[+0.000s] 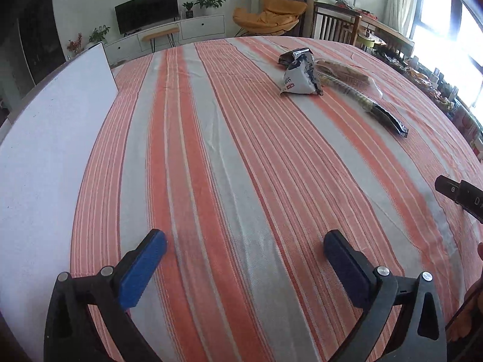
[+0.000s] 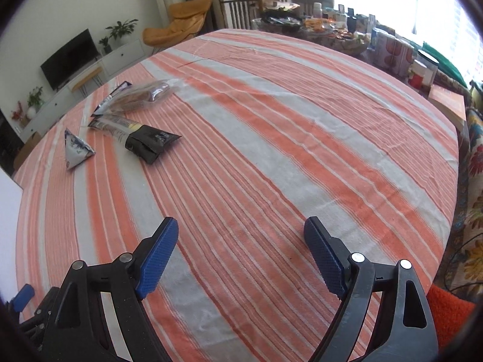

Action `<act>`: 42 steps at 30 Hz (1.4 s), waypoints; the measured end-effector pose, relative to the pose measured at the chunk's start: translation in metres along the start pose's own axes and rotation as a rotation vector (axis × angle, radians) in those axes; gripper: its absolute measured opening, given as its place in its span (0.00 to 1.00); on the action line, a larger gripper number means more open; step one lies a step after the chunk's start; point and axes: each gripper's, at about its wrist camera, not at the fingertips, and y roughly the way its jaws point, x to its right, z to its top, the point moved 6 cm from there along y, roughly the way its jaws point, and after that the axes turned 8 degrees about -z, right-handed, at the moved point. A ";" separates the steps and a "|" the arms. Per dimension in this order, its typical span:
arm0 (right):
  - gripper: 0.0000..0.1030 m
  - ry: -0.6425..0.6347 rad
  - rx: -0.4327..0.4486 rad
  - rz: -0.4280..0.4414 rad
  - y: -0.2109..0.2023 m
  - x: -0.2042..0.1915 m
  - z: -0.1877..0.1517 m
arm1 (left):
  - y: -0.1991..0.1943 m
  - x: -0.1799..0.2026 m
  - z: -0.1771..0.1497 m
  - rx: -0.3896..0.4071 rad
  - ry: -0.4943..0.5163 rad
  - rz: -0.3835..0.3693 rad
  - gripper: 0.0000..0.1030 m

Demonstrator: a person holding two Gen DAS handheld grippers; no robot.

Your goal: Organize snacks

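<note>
Several snack packets lie together on the striped tablecloth (image 1: 229,157). A white-and-blue triangular packet (image 1: 299,80) stands nearest the left; it also shows in the right wrist view (image 2: 75,147). A long black-and-yellow packet (image 1: 374,108) lies beside it, also in the right wrist view (image 2: 142,140). A clear bag of brown snacks (image 1: 341,72) lies behind, also in the right wrist view (image 2: 142,96). My left gripper (image 1: 244,241) is open and empty, low over the cloth, well short of the packets. My right gripper (image 2: 240,229) is open and empty, to the right of the packets.
A white board (image 1: 48,138) lies along the table's left side. A cluttered side table with jars and boxes (image 2: 392,51) stands beyond the far right edge. A floral cloth (image 2: 474,181) hangs at the right. A TV, plants and an orange chair are in the background.
</note>
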 end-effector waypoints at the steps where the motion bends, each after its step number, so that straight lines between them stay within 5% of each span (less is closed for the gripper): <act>1: 0.87 -0.011 0.002 -0.010 0.001 -0.001 -0.001 | 0.000 0.002 0.001 0.001 0.002 0.003 1.00; 5: 0.88 -0.060 0.000 -0.059 0.003 -0.006 -0.003 | -0.001 0.003 0.001 0.007 -0.001 0.007 1.00; 32: 0.93 -0.070 0.017 -0.051 -0.002 -0.008 -0.004 | 0.001 0.002 0.004 -0.001 -0.008 0.010 1.00; 37: 0.93 -0.070 0.019 -0.051 -0.002 -0.008 -0.005 | 0.027 0.017 0.039 -0.138 0.005 -0.023 1.00; 42: 0.95 -0.077 0.016 -0.046 -0.002 -0.009 -0.005 | 0.039 0.040 0.112 -0.023 0.001 -0.088 0.99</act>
